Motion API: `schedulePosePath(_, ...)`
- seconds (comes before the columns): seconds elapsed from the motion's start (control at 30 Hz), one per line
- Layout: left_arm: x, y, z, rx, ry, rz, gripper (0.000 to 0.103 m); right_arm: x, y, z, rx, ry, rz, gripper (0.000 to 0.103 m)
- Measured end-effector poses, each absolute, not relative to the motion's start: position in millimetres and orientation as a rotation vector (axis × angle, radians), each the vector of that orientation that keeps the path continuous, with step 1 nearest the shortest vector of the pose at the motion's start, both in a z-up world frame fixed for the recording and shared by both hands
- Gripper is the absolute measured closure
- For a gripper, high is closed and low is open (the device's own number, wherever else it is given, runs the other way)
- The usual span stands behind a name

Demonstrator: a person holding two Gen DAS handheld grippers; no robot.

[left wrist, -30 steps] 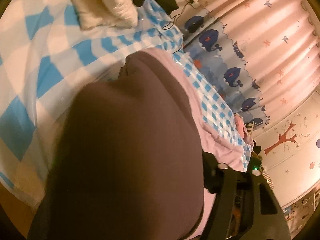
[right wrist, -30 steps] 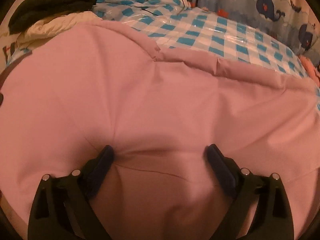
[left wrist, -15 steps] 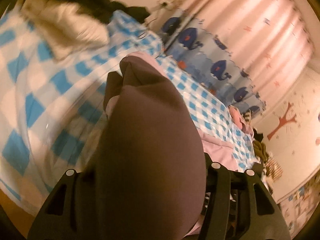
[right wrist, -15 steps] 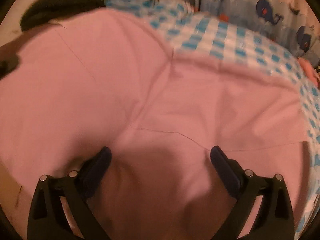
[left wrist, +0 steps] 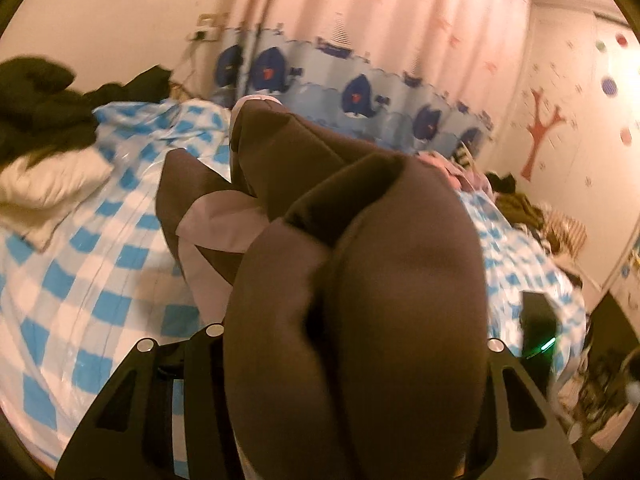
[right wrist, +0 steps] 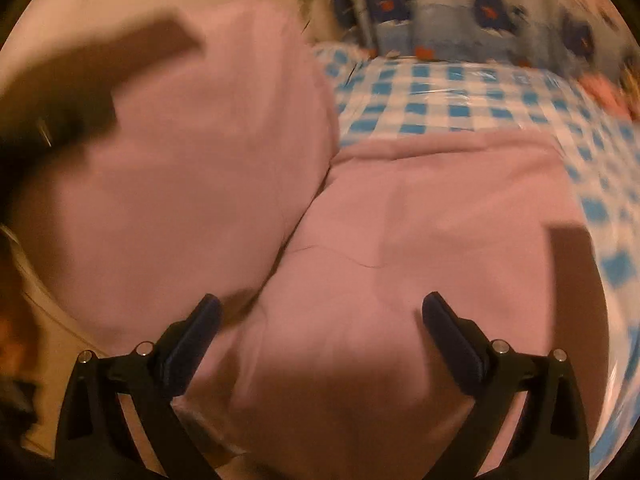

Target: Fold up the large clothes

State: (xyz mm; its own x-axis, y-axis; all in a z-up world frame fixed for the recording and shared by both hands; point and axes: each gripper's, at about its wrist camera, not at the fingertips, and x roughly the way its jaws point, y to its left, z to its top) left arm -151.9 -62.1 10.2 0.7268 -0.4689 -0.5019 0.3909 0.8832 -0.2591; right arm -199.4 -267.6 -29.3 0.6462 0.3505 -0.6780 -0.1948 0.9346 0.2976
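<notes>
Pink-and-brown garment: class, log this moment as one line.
left gripper: closing on bunched brown fabric | right gripper: open over pink-and-brown garment | surface: blue-checked sheet

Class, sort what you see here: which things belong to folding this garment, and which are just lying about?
Job:
- pink garment with brown trim
- left gripper, closing on its brown part
- right gripper, open

Lying about:
- white padded cloth
- black clothes heap
- whale-print curtain

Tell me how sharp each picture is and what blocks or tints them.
Left wrist view: warm orange cast, brown fabric bunched in the closing left tongs fills the middle, bed edges smeared. Right wrist view: motion-blurred throughout, the whale curtain worst; open right tongs over pink cloth.
</notes>
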Motion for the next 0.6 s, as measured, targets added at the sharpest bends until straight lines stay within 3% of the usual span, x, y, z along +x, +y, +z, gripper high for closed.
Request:
schedulePosePath(0.17,-158,-108,21,-0.049,0.573,-0.551,0.062,-224,-356,-27,0.477,0.724,0.289,0.006)
schedulePosePath(0.37,-177,-185,24,0.06,0.548,-0.661,0.065,-225,-438,-94,1.057,0.657,0.498,0.006)
schedulePosePath(0.6,-194,-298,-33,0.276,0.611,-0.811,0.065,-225,-480,-114,1.319,0.585,0.631,0.007)
